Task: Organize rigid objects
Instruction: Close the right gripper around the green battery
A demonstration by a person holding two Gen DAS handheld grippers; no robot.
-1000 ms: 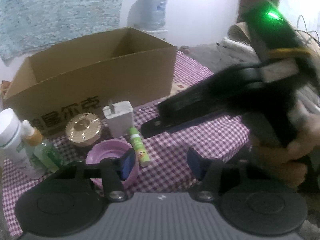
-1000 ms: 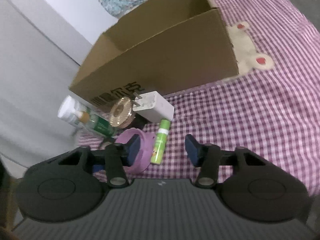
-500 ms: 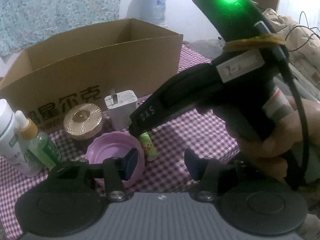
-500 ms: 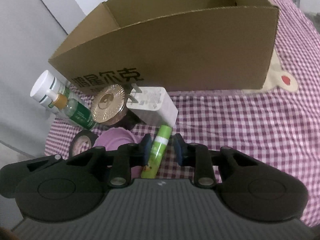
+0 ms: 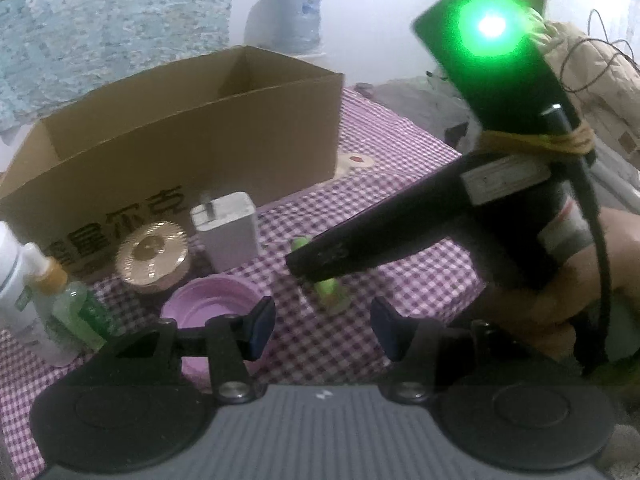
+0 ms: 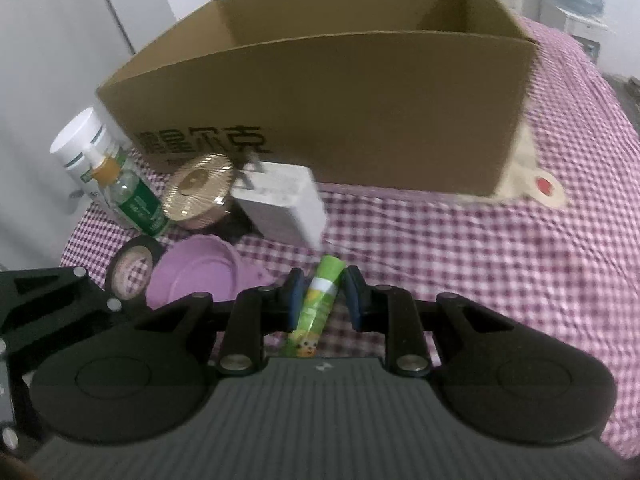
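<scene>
- Left wrist view: left gripper partly open, nothing between the blue pads, hovering above the checked tablecloth just beside the purple bowl.
- Cardboard box open at the top; visible part of the interior looked empty, floor hidden.
- Still outside the box, in front of its near wall: white charger, gold-lidded jar, small green bottle, white bottle.
- Right gripper seen from outside, tip down over the green tube.
- Right wrist view: right gripper closed down to a narrow gap on the green tube, pads against its sides; tube lying along the fingers, lower end looked to be still on the cloth.
- Roll of black tape beside the purple bowl; charger, jar and both bottles unsorted.
- Judged: task at an early stage; first grasp made, nothing confirmed boxed, all listed items left to move.
</scene>
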